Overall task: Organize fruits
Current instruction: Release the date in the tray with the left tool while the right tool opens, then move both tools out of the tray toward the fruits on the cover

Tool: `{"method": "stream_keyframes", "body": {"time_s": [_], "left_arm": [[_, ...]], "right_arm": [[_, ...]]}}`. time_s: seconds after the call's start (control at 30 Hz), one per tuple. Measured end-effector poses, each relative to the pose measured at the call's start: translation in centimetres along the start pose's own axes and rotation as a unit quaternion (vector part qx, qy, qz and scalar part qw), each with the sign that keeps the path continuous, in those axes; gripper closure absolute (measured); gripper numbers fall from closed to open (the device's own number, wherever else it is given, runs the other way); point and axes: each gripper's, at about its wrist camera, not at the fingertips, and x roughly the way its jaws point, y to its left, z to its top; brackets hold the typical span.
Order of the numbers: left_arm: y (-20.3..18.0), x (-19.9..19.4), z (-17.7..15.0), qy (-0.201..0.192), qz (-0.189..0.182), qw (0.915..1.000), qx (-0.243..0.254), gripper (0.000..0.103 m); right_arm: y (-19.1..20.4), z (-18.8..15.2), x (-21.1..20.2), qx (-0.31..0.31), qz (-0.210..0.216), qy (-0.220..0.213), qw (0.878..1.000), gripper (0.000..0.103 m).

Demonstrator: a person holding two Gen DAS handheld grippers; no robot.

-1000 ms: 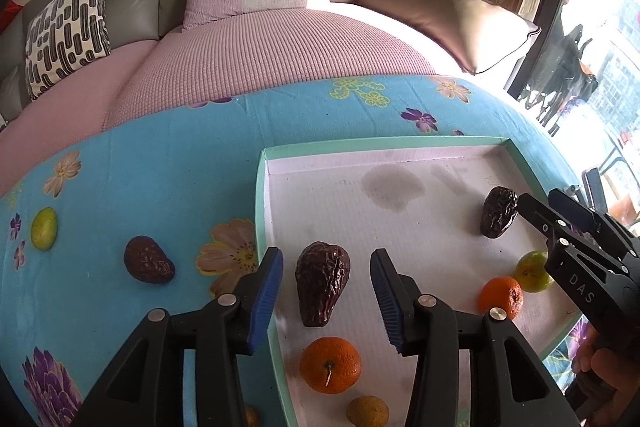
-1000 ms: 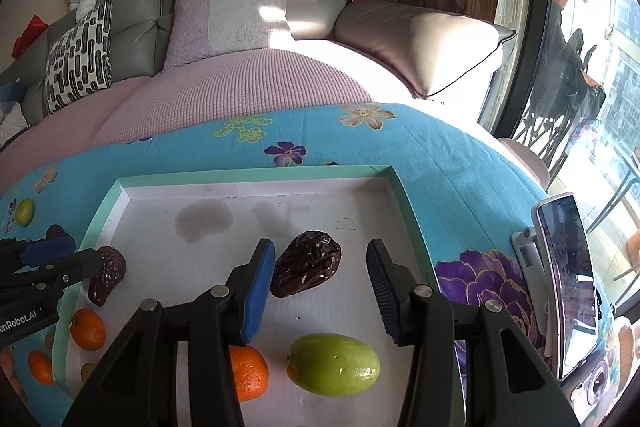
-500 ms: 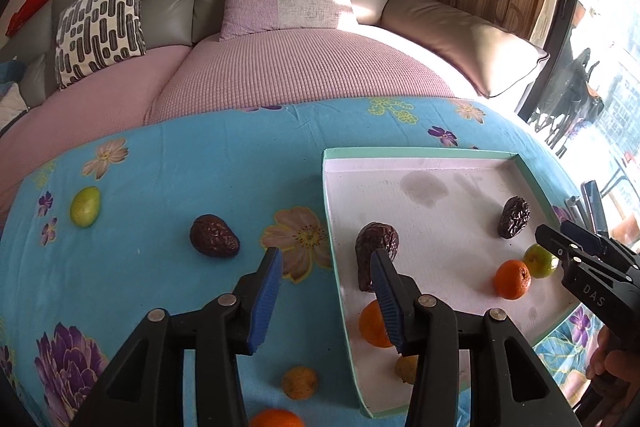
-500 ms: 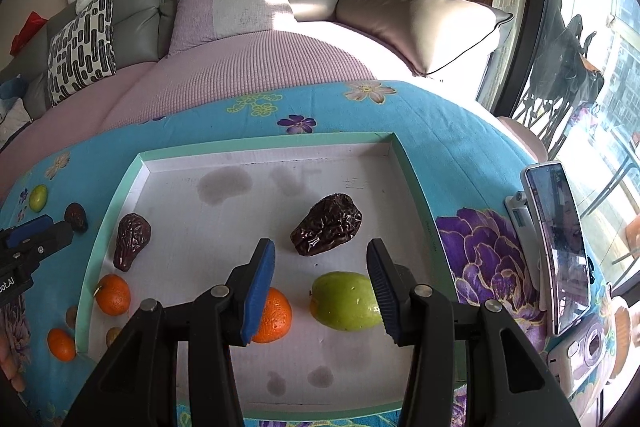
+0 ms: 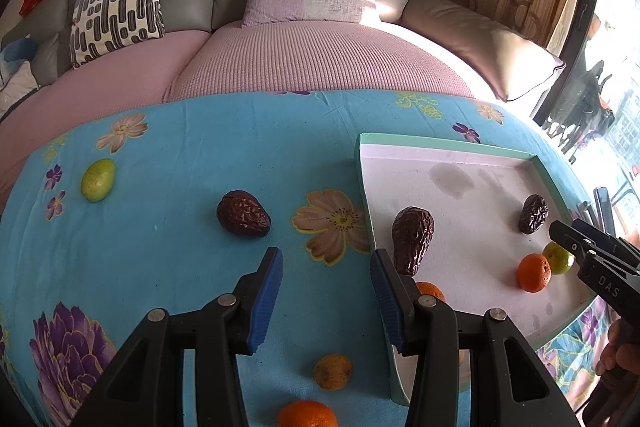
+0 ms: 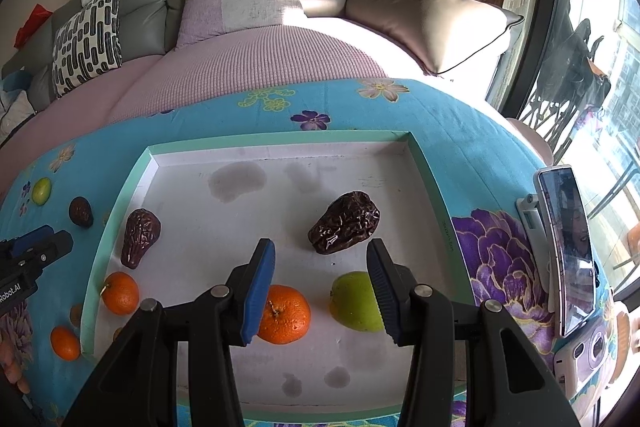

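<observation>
Now the left gripper (image 5: pixel 326 301), fingers released and empty, has pulled back left from the tray (image 5: pixel 448 142), leaving a wrinkled dark fruit (image 5: pixel 412 239) inside. The right gripper (image 6: pixel 320 291) also hangs open, so the brown fruit (image 5: pixel 243 214) on the blue surface (image 5: pixel 160 259) looks next.

bare cloth (image 5: pixel 168 267) left, tray rim (image 5: pixel 366 203) right

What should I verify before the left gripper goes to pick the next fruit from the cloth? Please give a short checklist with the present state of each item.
1. Left gripper open and holding nothing: ok.
2. Right gripper open and holding nothing: ok.
3. Dark wrinkled fruit on the cloth, nothing on top of it: ok.
4. Path from left gripper to that fruit free: ok.
5. Tray has bare floor for more fruit: ok.
6. All fruit already in tray: not ok; green fruit also remains outside.
</observation>
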Motion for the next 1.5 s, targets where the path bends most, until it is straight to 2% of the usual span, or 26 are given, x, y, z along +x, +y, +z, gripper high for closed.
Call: {"method": "stream_keyframes", "body": {"time_s": [0.07,0.13,0.17,0.23,0.33,0.4,0.43,0.63,0.73,1.17,1.5], "left_arm": [[0.2,0.0,0.0,0.0,0.002,1.0,-0.002,0.053],[0.3,0.1,-0.1,0.002,0.005,1.0,-0.002,0.041],[0.3,0.2,-0.1,0.002,0.008,1.0,-0.002,0.031],[0.4,0.3,-0.1,0.001,0.014,0.9999,-0.002,0.027],[0.6,0.5,-0.2,0.004,0.027,0.9996,-0.004,0.017],[0.8,0.7,-0.3,0.004,0.038,0.9992,-0.007,0.003],[1.0,0.8,-0.4,0.004,0.044,0.999,-0.008,0.001],[1.8,0.9,-0.5,-0.004,0.068,0.9975,-0.02,0.0],[2.0,0.7,-0.5,-0.008,0.072,0.9972,-0.021,0.0],[2.4,-0.7,-0.9,-0.017,0.073,0.9971,-0.014,0.0],[6.1,-2.8,-1.5,-0.033,0.087,0.9945,-0.047,0.0]], "right_arm": [[0.1,0.0,0.1,-0.002,0.0,0.002,1.0,0.054],[0.3,-0.1,0.2,-0.007,0.001,0.002,1.0,0.051],[0.3,-0.1,0.2,-0.007,0.002,0.002,1.0,0.042],[0.3,-0.1,0.3,-0.004,0.003,0.001,1.0,0.032],[0.4,-0.1,0.6,-0.007,0.005,0.006,1.0,0.031],[0.4,-0.2,0.8,-0.008,0.004,0.008,1.0,0.022],[0.4,-0.2,0.8,-0.008,0.005,0.007,1.0,0.02],[0.6,-0.2,0.6,-0.009,0.007,-0.012,1.0,0.018],[0.8,-0.2,0.5,-0.01,0.01,-0.017,1.0,0.002],[2.4,-0.2,0.2,-0.022,0.025,-0.024,0.999,0.001],[6.1,-0.3,-0.4,-0.069,0.045,-0.03,0.996,0.001]]}}
